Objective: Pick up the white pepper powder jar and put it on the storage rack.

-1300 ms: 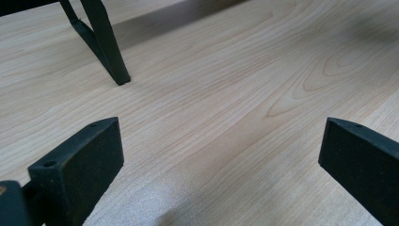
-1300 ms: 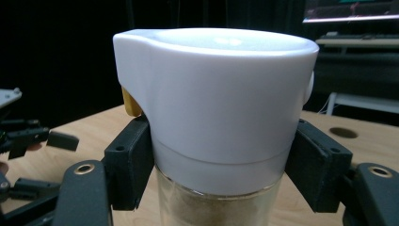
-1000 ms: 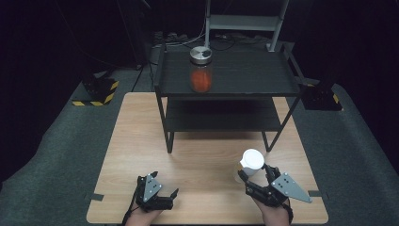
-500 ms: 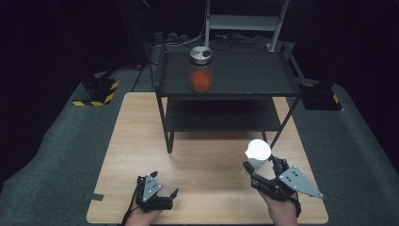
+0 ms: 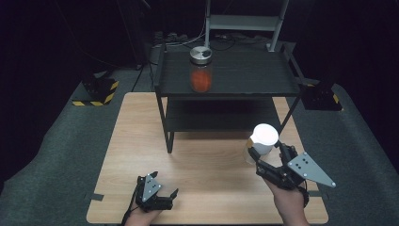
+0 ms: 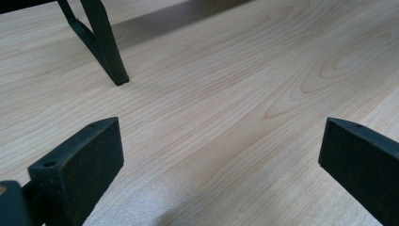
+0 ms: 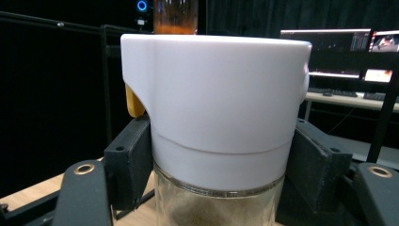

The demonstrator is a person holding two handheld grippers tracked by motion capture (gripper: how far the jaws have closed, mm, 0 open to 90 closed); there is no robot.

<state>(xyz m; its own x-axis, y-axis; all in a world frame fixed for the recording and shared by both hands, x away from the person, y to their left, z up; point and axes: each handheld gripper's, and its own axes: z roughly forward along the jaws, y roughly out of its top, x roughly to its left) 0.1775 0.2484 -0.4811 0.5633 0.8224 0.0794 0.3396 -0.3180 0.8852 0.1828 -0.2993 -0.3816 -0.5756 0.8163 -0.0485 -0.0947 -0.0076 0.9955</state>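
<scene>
My right gripper (image 5: pixel 263 151) is shut on a glass jar with a white cap (image 5: pixel 264 137), held up off the wooden table (image 5: pixel 211 155) in front of the black shelf rack (image 5: pixel 226 75). In the right gripper view the white cap (image 7: pixel 216 99) is close up, with both pads pressed on the jar just below it. A glass jar with a metal lid and orange contents (image 5: pixel 201 69) stands on the rack's top shelf. My left gripper (image 5: pixel 162 197) rests low near the table's front edge, jaws wide apart and nothing between them. Its black pads (image 6: pixel 84 165) frame bare wood.
One leg of the rack (image 6: pixel 106 47) stands ahead of the left gripper. A lower shelf (image 5: pixel 221 115) sits under the top one. Yellow-and-black striped blocks (image 5: pixel 99 92) lie on the grey floor left of the table. Monitors (image 7: pixel 343 47) glow in the background.
My right gripper has risen with the white-capped jar, lifting it off the table. The left gripper has stayed put.
</scene>
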